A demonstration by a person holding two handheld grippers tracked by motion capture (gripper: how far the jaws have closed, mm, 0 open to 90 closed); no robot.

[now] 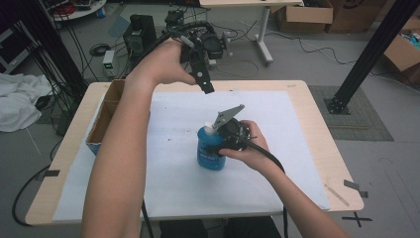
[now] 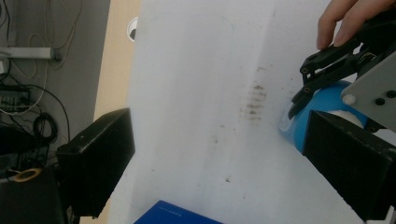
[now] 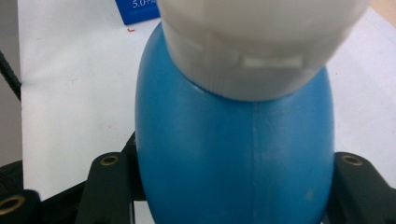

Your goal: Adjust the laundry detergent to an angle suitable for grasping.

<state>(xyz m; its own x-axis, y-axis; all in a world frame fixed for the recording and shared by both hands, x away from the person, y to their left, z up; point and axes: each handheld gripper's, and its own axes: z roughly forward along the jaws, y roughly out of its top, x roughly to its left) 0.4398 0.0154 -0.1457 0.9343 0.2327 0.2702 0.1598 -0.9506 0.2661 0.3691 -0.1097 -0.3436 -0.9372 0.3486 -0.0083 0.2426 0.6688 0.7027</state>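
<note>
Two tongs work over the white sheet (image 1: pixel 173 183) on the table (image 1: pixel 317 124): nearest the person, the right tongs (image 1: pixel 218 148) are clamped around the blue bottle (image 1: pixel 210 154), which stands upright with its white cap (image 1: pixel 210 129) on top, near the middle of the sheet. Farther off, the left tongs (image 1: pixel 205 84) hang above the sheet's far part with their jaws wide apart and nothing between them, and a cardboard box (image 1: pixel 101 124) sits at the table's left edge.
</note>
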